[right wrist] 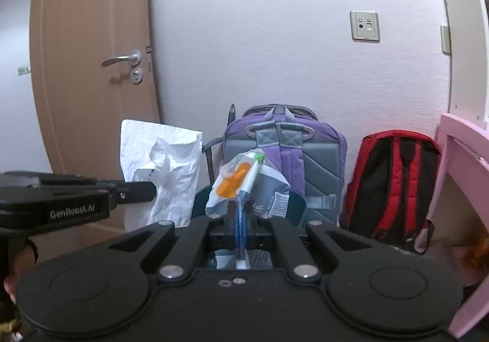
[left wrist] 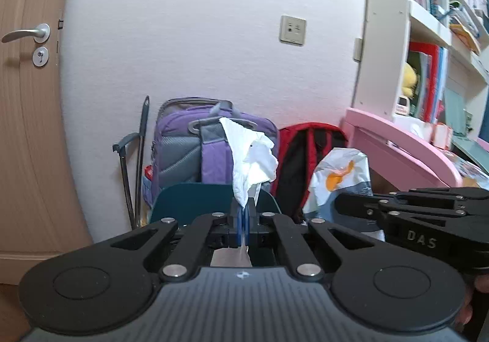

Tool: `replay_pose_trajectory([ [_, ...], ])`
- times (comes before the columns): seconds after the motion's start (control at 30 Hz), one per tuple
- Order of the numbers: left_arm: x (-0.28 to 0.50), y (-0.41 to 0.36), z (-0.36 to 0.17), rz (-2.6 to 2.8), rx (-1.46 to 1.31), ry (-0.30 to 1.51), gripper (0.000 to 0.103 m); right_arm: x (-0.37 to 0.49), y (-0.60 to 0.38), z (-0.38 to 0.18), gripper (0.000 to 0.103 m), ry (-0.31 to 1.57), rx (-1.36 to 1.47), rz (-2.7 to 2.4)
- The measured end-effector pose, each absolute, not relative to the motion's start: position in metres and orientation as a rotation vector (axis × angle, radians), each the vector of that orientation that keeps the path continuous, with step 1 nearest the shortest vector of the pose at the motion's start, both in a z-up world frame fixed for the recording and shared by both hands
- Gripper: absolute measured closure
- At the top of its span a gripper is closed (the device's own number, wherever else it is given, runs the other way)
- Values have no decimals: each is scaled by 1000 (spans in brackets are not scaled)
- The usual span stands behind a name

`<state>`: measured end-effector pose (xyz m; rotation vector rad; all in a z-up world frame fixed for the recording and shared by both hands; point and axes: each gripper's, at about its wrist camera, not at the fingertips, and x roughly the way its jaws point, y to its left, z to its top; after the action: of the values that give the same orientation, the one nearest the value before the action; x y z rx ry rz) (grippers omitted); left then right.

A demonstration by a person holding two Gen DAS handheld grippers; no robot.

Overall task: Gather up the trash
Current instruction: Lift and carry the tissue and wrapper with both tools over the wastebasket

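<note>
Here, the left tongs [left wrist: 244, 213] are clenched on a crumpled white tissue [left wrist: 252, 158]. The tissue stands up from between the blue pads [left wrist: 240, 221] and fans out above them. In the right wrist view the same tissue [right wrist: 162, 167] hangs at the tip of the left tongs [right wrist: 149, 190], which enter from the left edge.

The right tongs [right wrist: 240, 216] are clenched on a crushed snack wrapper [right wrist: 247, 186], white and grey with an orange patch and a barcode. The wrapper rises above the fingertips and tilts to the right. In the left wrist view the right tongs [left wrist: 342, 204] enter from the right edge, with the wrapper [left wrist: 339, 177] at their tip.

Both tongs are held side by side, near each other, above a dark teal bin [left wrist: 211, 201]. Its rim [right wrist: 295, 201] shows directly behind the fingers in each view.

Behind the bin, a purple backpack [right wrist: 284, 155] and a red backpack [right wrist: 394, 183] lean against the white wall [right wrist: 275, 36]. A brown door [right wrist: 91, 67] stands to the left. A pink counter [left wrist: 397, 143] and a bookshelf [left wrist: 428, 21] stand to the right.
</note>
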<state>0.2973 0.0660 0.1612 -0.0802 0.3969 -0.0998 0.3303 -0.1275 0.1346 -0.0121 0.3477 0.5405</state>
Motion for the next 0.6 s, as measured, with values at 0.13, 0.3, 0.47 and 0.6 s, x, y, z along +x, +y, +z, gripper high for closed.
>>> replay_pose_trajectory([
  [0.13,332,77,151,-81,-97,430,101,364,-114,126,100,367,28,551],
  [0.3,367,86,124,-61,-88,491,101,401,-98,99,100,418,26,544],
  [0.47,396,92,91,-54,-96,563,101,429,-87,70,100,474,25,536],
  [0.6,416,97,62,-50,-100,632,101,447,-78,47,100,533,4,527],
])
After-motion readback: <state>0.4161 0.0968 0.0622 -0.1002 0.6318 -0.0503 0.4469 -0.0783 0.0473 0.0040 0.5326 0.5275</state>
